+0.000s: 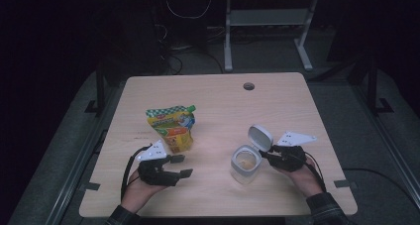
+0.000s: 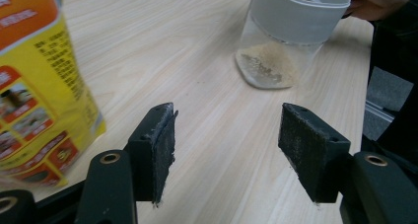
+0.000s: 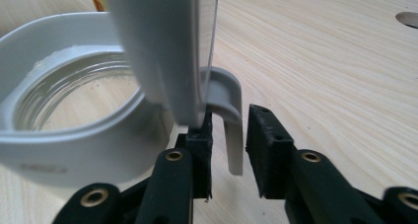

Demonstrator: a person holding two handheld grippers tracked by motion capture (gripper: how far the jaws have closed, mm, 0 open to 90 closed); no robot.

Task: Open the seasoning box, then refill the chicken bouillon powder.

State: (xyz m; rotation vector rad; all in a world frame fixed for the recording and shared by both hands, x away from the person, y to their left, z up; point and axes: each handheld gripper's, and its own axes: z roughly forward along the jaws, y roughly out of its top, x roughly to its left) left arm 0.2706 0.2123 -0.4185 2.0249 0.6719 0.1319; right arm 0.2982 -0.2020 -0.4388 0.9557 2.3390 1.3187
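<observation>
Jar: clear plastic jar with a grey collar (image 1: 245, 164), upright on the table, a thin layer of pale beige grains on its bottom (image 2: 266, 66); it stands just beyond the right gripper's fingertips, mouth open.
Lid: grey hinged flip lid (image 1: 260, 137), raised on edge above the jar's rim on the side toward the right gripper; its grey latch tab (image 3: 229, 120) hangs down between that gripper's two pads.
Right gripper: (image 1: 270, 154) jaws a little apart, the tab between them; the left pad (image 3: 201, 140) sits close against the lid's lower edge, the right pad stands clear of the tab with a gap showing. No clamp seen.
Left gripper: (image 1: 181, 165) jaws well apart, bare wood between the pads (image 2: 165, 145), low over the table.
Pouch: yellow and orange spouted food pouch with a green checked top (image 1: 172, 127), standing just beyond and to the outer side of the left fingertips, not touching them.
Spacing: jar well ahead of the left fingers, across open tabletop.
Table: light wood-grain tabletop (image 1: 218, 98).
</observation>
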